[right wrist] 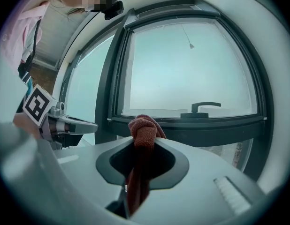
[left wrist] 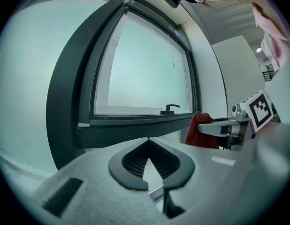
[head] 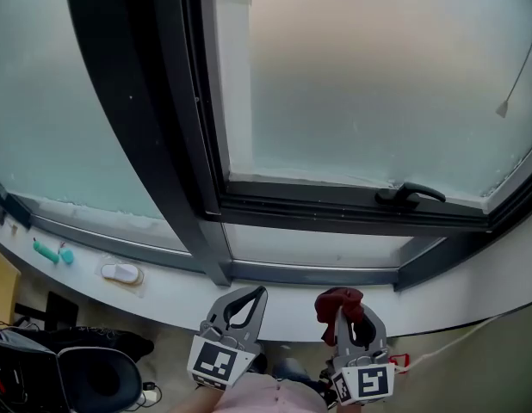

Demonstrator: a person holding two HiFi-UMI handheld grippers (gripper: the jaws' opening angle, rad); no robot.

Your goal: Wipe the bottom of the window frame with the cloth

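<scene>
R gripper [head: 340, 306] is clamped on the cloth [head: 338, 300], a dark-red rag bunched into a knot at the jaw tips, w/ the rest trailing back through the jaw opening. L gripper [head: 259, 293] has its jaws closed tip to tip w/ nothing btwn them, as the left gripper view shows plainly. Both are held low, below and left of the window handle [head: 410, 194]. R one is nearer the handle and L one further left, side by side, close but apart. The cloth touches no part of the window. It hangs in the air short of the white sill [head: 473, 286], and the bottom rail of the window frame [head: 318, 216], the dark bar the handle sits on, is above and beyond it. So I'd call this the approach: cloth in grip, wiping not yet begun. Next move, as I judge it, is to bring R gripper up & fwd over the sill, press the knot onto the rail, then drag along it. The handle base sticks out, so the pass prob. needs to work round it. Far left of the handle, a small white object [head: 121, 273] lies on the sill, well apart from all this.
</scene>
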